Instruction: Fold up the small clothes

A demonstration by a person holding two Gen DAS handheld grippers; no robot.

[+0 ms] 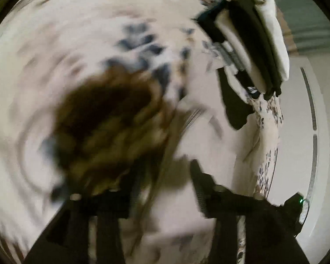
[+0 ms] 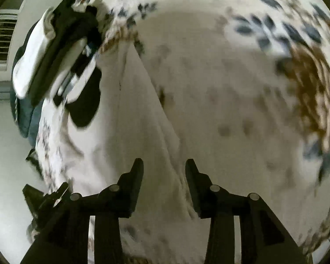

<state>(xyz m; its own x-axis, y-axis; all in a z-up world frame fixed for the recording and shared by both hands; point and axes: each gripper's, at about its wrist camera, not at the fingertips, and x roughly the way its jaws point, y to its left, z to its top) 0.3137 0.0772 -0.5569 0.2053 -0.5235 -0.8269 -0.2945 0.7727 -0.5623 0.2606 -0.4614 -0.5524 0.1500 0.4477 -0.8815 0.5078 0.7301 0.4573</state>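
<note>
A brown patterned small garment (image 1: 112,127) lies bunched on the white floral bedspread (image 1: 55,44), blurred by motion in the left wrist view. It shows at the right edge of the right wrist view (image 2: 314,92). My left gripper (image 1: 165,176) is open right beside the garment; its left finger is partly hidden by the cloth. My right gripper (image 2: 164,167) is open and empty above a fold of the bedspread (image 2: 147,101). A stack of folded black and white clothes (image 1: 253,44) sits near the bed's edge, also in the right wrist view (image 2: 57,55).
A loose black cloth (image 1: 235,101) lies beside the stack. The bed's edge (image 1: 272,132) drops to a white floor. A window with blinds (image 2: 0,37) and a blue-grey item (image 2: 26,114) are off the bed.
</note>
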